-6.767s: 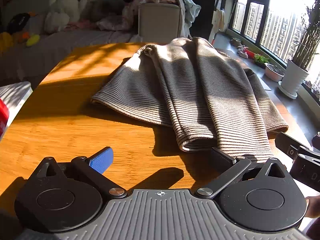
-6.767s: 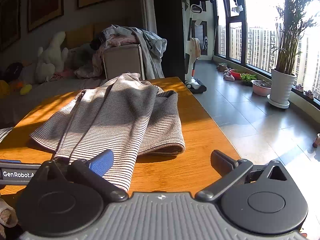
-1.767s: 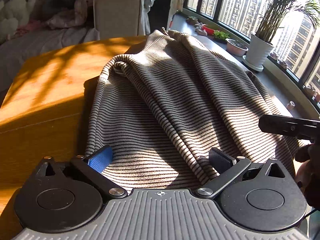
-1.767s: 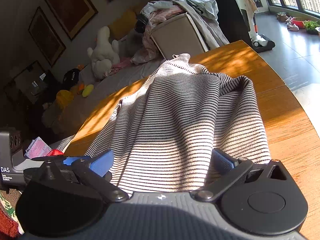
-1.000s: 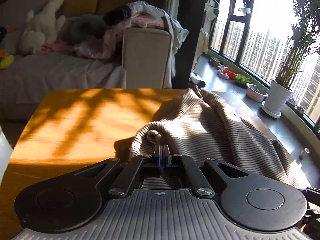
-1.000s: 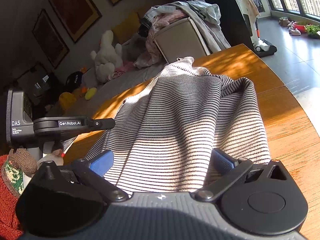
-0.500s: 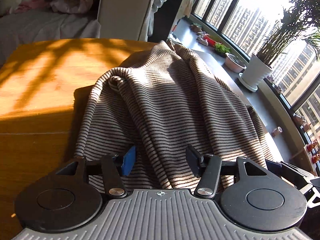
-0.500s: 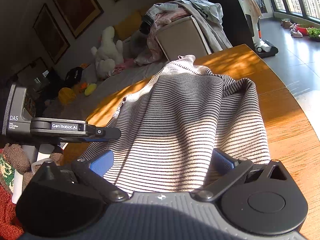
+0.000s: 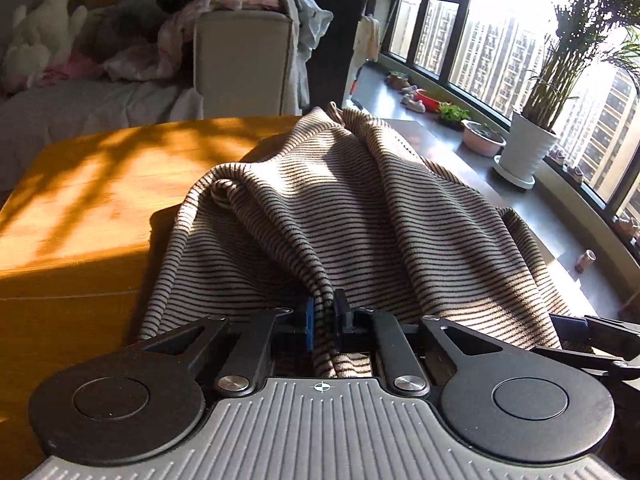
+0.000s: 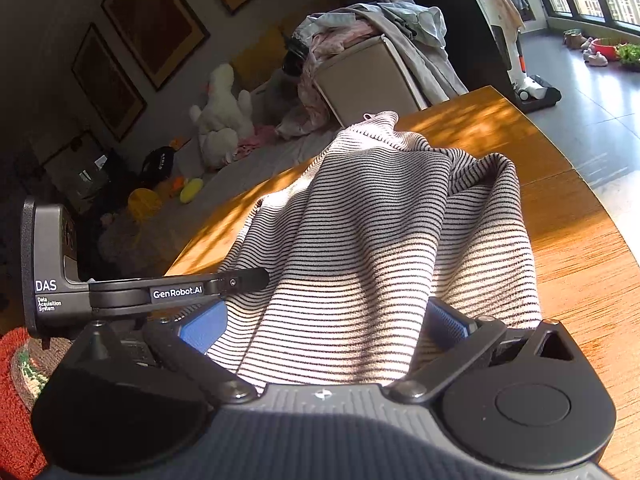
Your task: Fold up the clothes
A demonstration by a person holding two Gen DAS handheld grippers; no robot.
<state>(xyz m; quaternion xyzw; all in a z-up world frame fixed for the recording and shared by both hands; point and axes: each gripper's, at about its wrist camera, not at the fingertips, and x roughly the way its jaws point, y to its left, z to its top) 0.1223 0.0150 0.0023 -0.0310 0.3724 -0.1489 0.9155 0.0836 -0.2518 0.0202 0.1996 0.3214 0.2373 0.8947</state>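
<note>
Striped garment (image 9: pixel 360 216) bunched on wooden bench (image 9: pixel 80 200); left gripper (image 9: pixel 323 316) clamped on a fold, right gripper (image 10: pixel 324 324) spread wide over the hem. Potted plant (image 9: pixel 528 148) by window.

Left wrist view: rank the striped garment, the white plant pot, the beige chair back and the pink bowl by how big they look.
1. striped garment, though nearest the camera
2. beige chair back
3. white plant pot
4. pink bowl

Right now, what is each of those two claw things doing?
Left gripper: shut on a fold of the striped knit garment.
Right gripper: open, the garment lying between its fingers.
</note>
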